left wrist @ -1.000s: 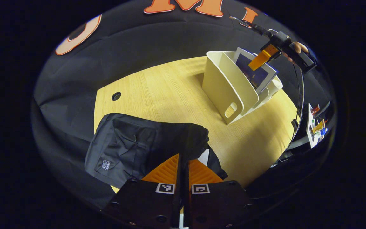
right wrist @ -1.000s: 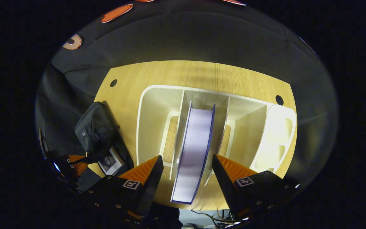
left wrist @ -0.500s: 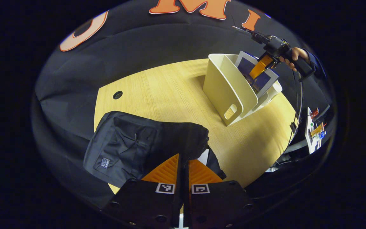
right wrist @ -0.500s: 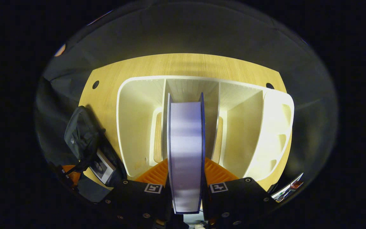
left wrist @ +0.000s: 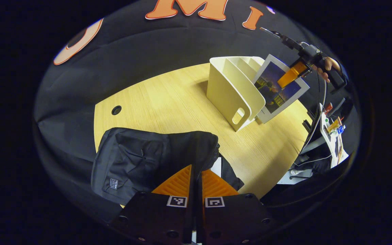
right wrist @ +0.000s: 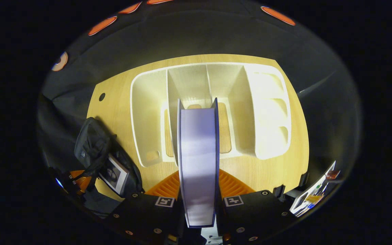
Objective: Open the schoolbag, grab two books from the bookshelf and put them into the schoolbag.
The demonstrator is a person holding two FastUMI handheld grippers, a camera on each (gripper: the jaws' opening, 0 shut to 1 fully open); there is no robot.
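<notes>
Lifted since half a second ago, the book [right wrist: 197, 163] now hangs clear above the bookshelf [right wrist: 148, 112], clamped between the right tongs [right wrist: 198, 183] with its page edge facing the camera. Nearest in the left gripper view, the left tongs [left wrist: 196, 180] are together, pinching the dark schoolbag [left wrist: 141, 160] at its opening, near the worktop's [left wrist: 168, 102] front edge. Another book [right wrist: 113, 173] lies inside the schoolbag's open mouth. Farther off, the cream bookshelf stands toward the worktop's far right corner, its dividers just under the raised book. A hand [left wrist: 328, 64] grips the right tongs there.
</notes>
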